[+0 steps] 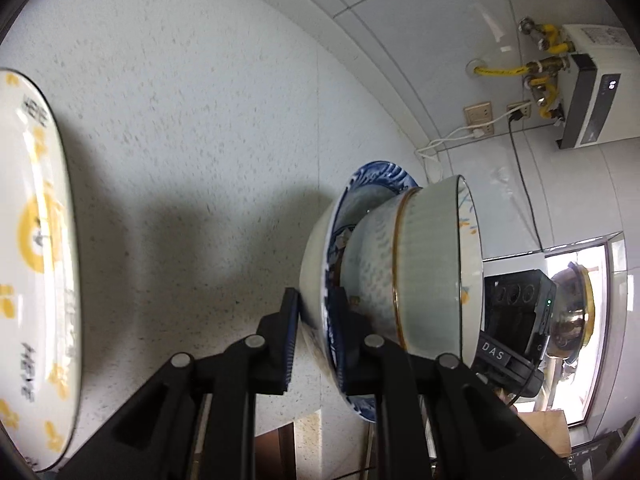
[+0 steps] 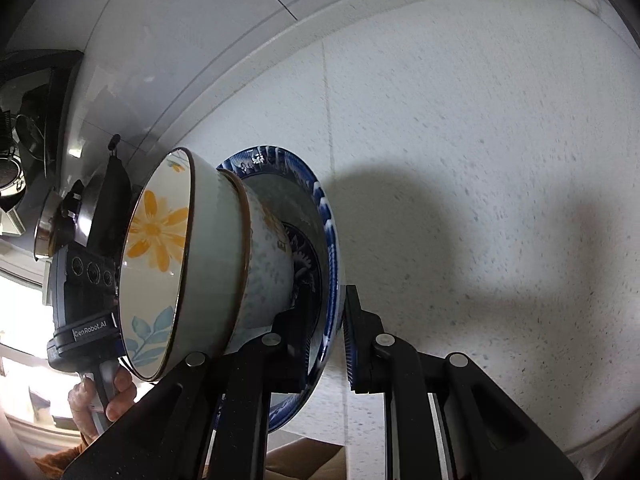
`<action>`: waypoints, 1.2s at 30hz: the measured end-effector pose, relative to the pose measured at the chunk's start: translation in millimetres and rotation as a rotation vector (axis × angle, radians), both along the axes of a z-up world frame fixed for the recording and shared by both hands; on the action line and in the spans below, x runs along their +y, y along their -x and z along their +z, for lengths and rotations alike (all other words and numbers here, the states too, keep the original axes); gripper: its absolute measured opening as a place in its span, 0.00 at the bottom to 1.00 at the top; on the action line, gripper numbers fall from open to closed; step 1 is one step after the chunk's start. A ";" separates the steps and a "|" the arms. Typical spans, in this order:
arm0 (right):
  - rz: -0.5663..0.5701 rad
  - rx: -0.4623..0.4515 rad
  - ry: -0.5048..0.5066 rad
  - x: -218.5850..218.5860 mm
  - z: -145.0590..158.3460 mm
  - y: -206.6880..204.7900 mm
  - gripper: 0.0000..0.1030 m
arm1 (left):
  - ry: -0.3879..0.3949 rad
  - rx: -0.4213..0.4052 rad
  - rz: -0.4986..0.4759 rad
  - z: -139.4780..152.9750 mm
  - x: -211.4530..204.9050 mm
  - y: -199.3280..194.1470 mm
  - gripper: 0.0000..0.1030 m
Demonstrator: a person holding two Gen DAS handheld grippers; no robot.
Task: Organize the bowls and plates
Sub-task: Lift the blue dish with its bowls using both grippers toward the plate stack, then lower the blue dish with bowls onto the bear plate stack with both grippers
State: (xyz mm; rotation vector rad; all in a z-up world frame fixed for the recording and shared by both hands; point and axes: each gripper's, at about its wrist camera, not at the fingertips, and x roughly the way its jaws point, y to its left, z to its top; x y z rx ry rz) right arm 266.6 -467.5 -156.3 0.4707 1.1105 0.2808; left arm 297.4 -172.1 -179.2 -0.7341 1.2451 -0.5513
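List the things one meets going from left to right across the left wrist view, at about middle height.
Yellow-patterned plate → speckled countertop → blue-rimmed plate → pale green bowl → the other gripper's black body → metal pot.

Blue bowl [image 1: 320, 248] shiny glazed; green bowl [image 1: 432, 264] smooth, shiny; counter [image 1: 192, 128] speckled stone, matt; gripper fingers [image 1: 290, 332] black plastic.
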 end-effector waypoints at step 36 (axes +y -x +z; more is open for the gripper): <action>0.156 0.048 0.030 259.6 -33.9 -20.2 0.13 | -0.147 0.009 0.103 -10.7 272.2 44.8 0.13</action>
